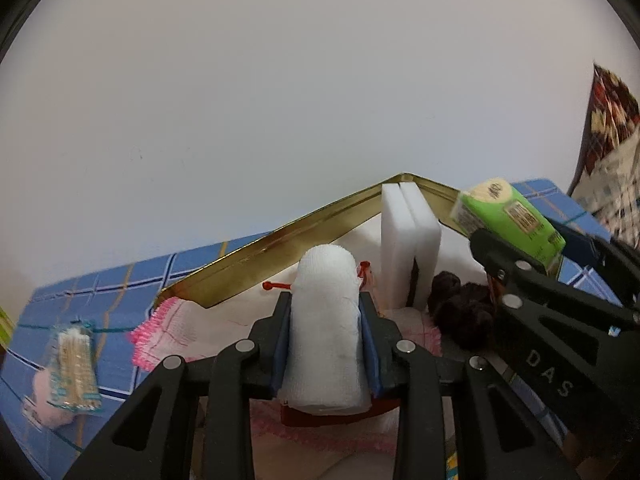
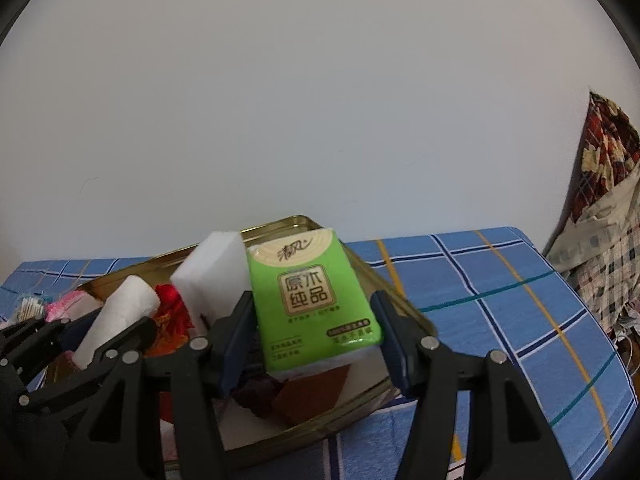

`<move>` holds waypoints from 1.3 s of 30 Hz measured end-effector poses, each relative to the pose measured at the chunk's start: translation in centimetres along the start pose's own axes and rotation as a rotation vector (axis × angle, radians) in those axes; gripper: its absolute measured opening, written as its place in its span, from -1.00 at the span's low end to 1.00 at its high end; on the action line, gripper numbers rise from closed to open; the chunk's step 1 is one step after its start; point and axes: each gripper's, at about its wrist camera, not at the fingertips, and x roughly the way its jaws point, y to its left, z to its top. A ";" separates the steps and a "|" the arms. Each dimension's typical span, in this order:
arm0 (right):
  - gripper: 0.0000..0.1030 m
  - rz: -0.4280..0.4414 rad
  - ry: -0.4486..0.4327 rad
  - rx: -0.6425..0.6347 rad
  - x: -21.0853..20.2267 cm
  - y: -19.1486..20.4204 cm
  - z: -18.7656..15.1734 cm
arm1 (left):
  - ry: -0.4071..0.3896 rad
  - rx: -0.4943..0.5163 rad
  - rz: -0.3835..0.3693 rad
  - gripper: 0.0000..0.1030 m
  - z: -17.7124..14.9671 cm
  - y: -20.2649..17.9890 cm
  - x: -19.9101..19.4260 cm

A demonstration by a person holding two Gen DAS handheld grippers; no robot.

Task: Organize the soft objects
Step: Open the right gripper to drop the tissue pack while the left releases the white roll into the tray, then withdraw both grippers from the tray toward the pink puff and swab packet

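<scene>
Holding sponges [image 1: 408, 240], dark fabric: gold tin [image 1: 280, 256]; left gripper [image 1: 326, 320] pinching gauze roll [image 1: 326, 328], right gripper [image 2: 316, 328] tissue pack [image 2: 312, 300].

Soft, even room light fills both views, a little dim, with no hard shadows on the pale wall [image 1: 280, 100]. The gold tin's rim [image 1: 280, 240] catches a dull sheen. The fisheye bends the blue checked cloth [image 2: 500, 300] and blacks out the corners. The patterned fabric [image 1: 612, 168] at the right edge smears with blur, and the green tissue pack [image 1: 508, 216] looks slightly soft.
</scene>
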 end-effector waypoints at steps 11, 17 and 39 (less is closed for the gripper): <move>1.00 0.023 -0.143 0.023 -2.6 0.4 0.1 | -0.089 -0.028 -0.036 0.66 -0.8 0.4 -4.3; 1.00 0.007 -0.120 0.037 -2.2 0.2 0.4 | -0.072 -0.085 -0.048 0.66 -1.5 2.4 -4.3; 1.00 -0.128 -0.331 0.085 -7.7 0.8 -1.7 | -0.250 -0.017 0.150 0.66 -5.1 4.1 -7.0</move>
